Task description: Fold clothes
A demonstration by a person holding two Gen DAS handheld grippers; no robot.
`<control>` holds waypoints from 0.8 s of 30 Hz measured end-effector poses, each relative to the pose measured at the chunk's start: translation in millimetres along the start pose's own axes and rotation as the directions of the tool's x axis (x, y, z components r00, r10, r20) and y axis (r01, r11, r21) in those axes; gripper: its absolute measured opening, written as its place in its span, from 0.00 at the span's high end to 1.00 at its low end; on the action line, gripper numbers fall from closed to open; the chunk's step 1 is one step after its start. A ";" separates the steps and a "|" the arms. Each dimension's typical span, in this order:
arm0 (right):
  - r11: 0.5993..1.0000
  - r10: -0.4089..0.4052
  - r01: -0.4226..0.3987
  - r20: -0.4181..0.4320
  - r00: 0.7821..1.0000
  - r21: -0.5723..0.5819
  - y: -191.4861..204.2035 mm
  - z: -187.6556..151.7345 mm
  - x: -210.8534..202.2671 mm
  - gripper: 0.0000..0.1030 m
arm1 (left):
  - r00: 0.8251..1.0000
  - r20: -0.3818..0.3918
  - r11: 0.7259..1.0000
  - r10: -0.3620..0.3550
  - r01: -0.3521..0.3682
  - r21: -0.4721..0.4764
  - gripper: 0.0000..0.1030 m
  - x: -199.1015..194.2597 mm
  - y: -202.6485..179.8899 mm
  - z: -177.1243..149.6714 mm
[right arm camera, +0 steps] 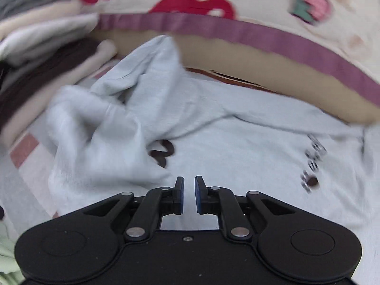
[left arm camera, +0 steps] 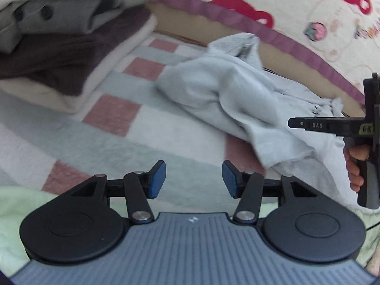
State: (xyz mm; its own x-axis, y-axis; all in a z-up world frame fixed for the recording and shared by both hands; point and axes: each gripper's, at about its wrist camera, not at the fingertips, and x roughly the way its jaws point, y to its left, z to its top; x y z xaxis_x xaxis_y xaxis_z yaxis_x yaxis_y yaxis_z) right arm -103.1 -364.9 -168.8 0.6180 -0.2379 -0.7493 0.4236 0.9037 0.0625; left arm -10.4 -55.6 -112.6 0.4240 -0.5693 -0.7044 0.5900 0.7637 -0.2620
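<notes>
The right tool (right arm camera: pixel 189 194), pads nearly together with nothing between them, hangs over the crumpled pale grey sweatshirt (right arm camera: pixel 213 137) on the checked blanket (left arm camera: pixel 118 118), left tool (left arm camera: pixel 193 180) apart and empty beside it; flatten the bunched sleeve before folding.

Right gripper (right arm camera: pixel 189 194): jaws narrowly parted, empty, above crumpled light grey garment (right arm camera: pixel 213 142) on checked blanket (right arm camera: pixel 21 156)
</notes>
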 end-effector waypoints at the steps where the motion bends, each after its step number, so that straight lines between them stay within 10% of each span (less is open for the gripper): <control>1: 0.999 0.015 -0.015 0.008 1.000 0.034 -6.5 -5.8 -7.9 0.72 | 1.000 0.007 1.000 -0.016 0.016 0.025 0.50 -0.3 -3.7 0.4; 6: 0.982 0.143 -0.145 0.029 0.989 0.120 -23.0 -46.5 -46.3 0.72 | 0.996 0.018 0.994 -0.090 0.089 0.068 0.47 10.6 -17.2 14.6; 13: 0.978 0.200 -0.197 -0.040 0.979 0.075 -12.6 -87.8 -62.2 0.61 | 0.959 -0.080 0.925 -0.273 0.239 -0.294 0.47 71.4 -10.7 36.4; 17: 0.975 0.210 -0.204 -0.064 0.976 0.092 -9.7 -103.0 -65.5 0.61 | 0.975 -0.027 0.952 -0.221 0.209 -0.222 0.47 89.0 -36.9 34.5; 18: 0.974 0.211 -0.204 -0.064 0.975 0.096 -10.0 -105.9 -67.3 0.61 | 0.977 -0.019 0.964 -0.211 0.205 -0.169 0.49 88.2 -44.2 33.2; 20: 0.974 0.206 -0.199 -0.056 0.977 0.106 -13.4 -109.3 -71.8 0.60 | 0.981 -0.001 0.979 -0.193 0.193 -0.063 0.98 86.5 -59.0 30.4; 24: 0.983 0.156 -0.155 -0.008 0.988 0.095 -18.2 -111.6 -82.9 0.60 | 0.972 0.109 0.974 -0.210 0.218 -0.065 0.98 51.5 -57.0 27.1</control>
State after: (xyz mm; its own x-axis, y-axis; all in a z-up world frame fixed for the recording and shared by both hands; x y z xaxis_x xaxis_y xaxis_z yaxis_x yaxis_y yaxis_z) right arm -235.9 -321.9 -181.3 0.6714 -0.0910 -0.7355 0.3838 0.8917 0.2400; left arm -3.6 -136.7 -116.1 0.3624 -0.7468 -0.5576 0.6225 0.6392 -0.4516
